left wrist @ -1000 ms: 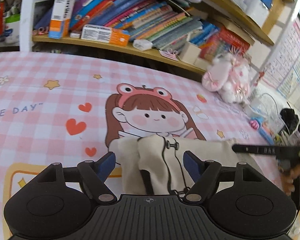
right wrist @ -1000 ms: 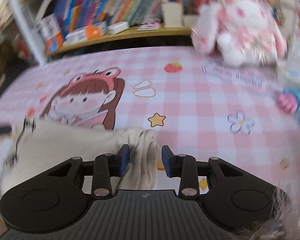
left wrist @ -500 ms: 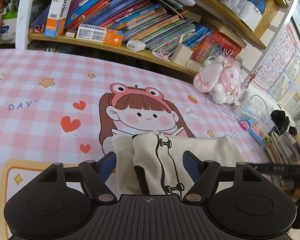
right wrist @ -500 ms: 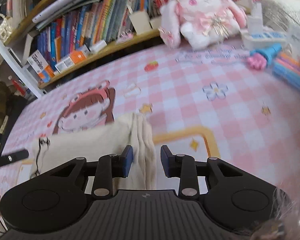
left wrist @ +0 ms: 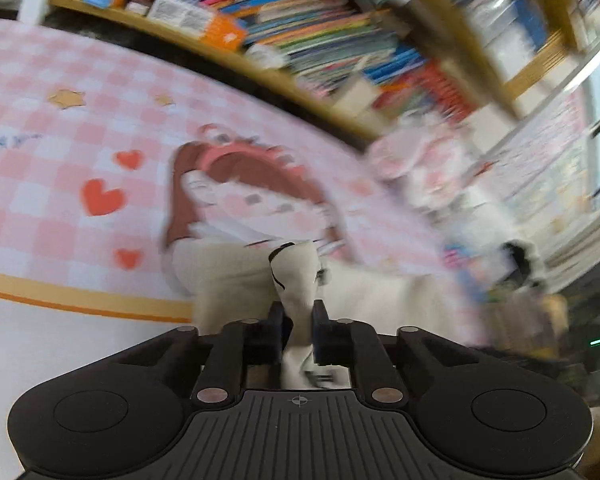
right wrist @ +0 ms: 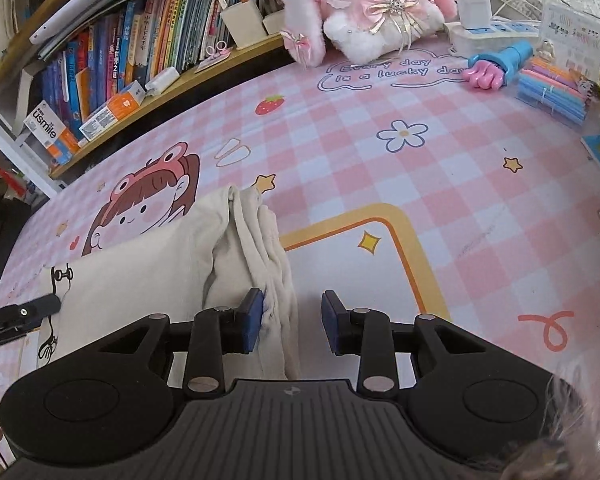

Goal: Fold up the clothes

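Garment (right wrist: 148,280) pinched at one end, straddled at the other, mid-bench.

My left gripper (left wrist: 297,330) has just been closing its fingers and now clamps a bunched cream fold with black trim; that view is badly smeared. My right gripper (right wrist: 292,322) has its fingers parted around the garment's other end: cloth touches the left pad (right wrist: 254,318), the right one stands clear, so no squeeze there. The garment lies on the pink checked mat (right wrist: 380,184) over the cartoon girl print (right wrist: 152,204). Behind it: a bookshelf (right wrist: 148,60) crammed with books, a plush rabbit (right wrist: 364,8), and to the right a power strip (right wrist: 496,30), a blue-and-pink toy (right wrist: 496,66) and stacked coloured sticks (right wrist: 552,94). Nothing stands against the cloth itself. Bare mat opens to the right of the garment, inside the yellow border (right wrist: 404,232); the clutter sits well off along the far and right edges.
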The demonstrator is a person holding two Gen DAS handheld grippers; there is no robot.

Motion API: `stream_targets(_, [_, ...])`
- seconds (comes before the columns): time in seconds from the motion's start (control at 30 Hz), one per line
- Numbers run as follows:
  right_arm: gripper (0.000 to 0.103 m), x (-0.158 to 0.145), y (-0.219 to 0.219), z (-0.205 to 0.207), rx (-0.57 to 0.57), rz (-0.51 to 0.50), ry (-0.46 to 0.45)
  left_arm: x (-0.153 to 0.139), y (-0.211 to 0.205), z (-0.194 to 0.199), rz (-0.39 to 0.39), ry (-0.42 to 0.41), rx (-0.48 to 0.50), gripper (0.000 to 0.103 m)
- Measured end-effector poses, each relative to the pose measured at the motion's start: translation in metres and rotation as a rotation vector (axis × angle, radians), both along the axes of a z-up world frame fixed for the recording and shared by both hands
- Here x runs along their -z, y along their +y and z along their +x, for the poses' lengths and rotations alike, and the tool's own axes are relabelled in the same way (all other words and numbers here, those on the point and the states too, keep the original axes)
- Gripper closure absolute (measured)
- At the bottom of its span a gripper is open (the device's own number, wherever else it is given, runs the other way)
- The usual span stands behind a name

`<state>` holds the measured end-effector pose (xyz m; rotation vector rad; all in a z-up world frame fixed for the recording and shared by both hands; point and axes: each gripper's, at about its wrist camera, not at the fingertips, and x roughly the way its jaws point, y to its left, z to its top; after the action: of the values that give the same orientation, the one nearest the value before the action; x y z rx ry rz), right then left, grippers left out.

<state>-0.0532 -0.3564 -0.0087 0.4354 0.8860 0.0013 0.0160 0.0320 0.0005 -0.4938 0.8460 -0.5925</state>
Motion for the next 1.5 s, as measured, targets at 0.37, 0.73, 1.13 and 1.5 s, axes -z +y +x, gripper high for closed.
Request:
stream_targets(0.37, [0.073,-0.001,0.009,0.002,-0.001,-0.027,0.007,0.022,0.011,0.03,-0.001,0.111,-0.068,0.089])
stream_targets(0.73, [0.045,-0.015,-0.013,-0.01,0.118,0.121,-0.061,0.02,0.018,0.037,-0.039,0.151,-0.066,0.069])
stream_targets(1.13, [0.045,0.0,0.003,-0.006,0.079,0.063,0.006,0.013,0.015,0.042,0.026,0.137,-0.083,0.089])
stream_targets(1.5, [0.035,-0.008,-0.006,-0.015,0.098,0.197,-0.026,0.005,0.035,0.005,0.084,0.142,-0.079,0.027])
